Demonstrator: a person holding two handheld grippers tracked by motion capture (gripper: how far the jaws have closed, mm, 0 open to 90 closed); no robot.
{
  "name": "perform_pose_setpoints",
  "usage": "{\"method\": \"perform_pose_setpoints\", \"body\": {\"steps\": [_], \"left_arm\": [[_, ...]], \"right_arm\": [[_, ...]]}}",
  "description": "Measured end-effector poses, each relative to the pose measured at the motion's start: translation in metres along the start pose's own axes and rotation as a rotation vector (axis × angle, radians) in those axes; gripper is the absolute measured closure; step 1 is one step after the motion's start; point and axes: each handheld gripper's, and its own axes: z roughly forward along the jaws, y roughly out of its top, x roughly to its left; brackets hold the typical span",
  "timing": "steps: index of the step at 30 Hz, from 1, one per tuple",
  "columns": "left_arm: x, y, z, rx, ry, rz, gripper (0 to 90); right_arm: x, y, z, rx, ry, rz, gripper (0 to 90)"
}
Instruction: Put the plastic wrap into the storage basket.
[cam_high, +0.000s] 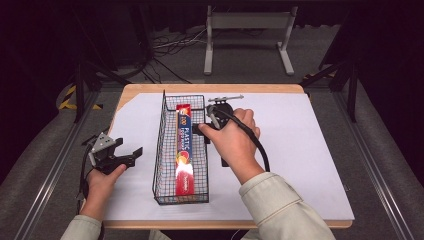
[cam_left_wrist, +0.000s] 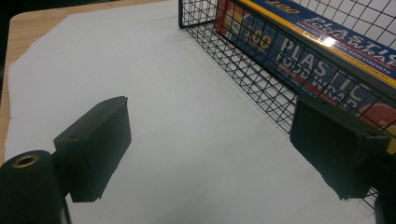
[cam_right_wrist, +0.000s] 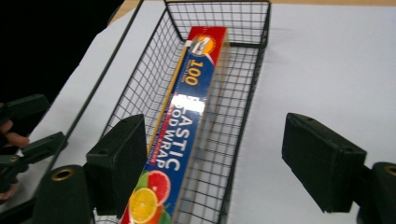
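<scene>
While plastic wrap box (cam_high: 184, 150) lies lengthwise inside wire basket (cam_high: 161, 150), mid-table, right gripper (cam_right_wrist: 215, 158) hovers above it, jaws wide, holding nothing. Left gripper (cam_high: 131, 153) idles open at basket's left, empty. Risk – right jaw snagging basket's right wall, dragging basket across white sheet (cam_high: 300, 140).

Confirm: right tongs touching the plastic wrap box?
Apart. In the right gripper view the right tongs stand open above the wire basket, and the plastic wrap box lies on the basket floor clear of both pads.
</scene>
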Motion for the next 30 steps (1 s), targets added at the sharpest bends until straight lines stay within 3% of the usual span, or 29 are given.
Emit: {"method": "perform_pose_setpoints", "body": {"steps": [4, 7, 18, 24, 28, 30], "left_arm": [[0.0, 0.0, 0.0, 0.005, 0.003, -0.002, 13.2], [0.001, 0.0, 0.0, -0.001, 0.005, 0.001, 13.2], [0.001, 0.0, -0.002, 0.001, -0.001, -0.011, 13.2], [0.0, 0.0, -0.002, 0.007, -0.004, 0.003, 13.1], [0.0, -0.001, -0.003, 0.007, -0.004, -0.001, 13.1], [0.0, -0.002, -0.004, 0.008, -0.003, -0.003, 13.1]], "right_arm": [[-0.013, -0.001, -0.008, -0.001, 0.003, -0.014, 21.7], [-0.035, 0.001, -0.022, -0.033, 0.004, -0.042, 20.2], [-0.075, 0.0, -0.05, -0.06, 0.045, -0.087, 18.6], [-0.107, -0.004, -0.063, -0.104, 0.08, -0.15, 18.0], [-0.13, -0.006, -0.074, -0.135, 0.092, -0.134, 17.5], [-0.143, -0.009, -0.078, -0.141, 0.09, -0.149, 17.3]]}}
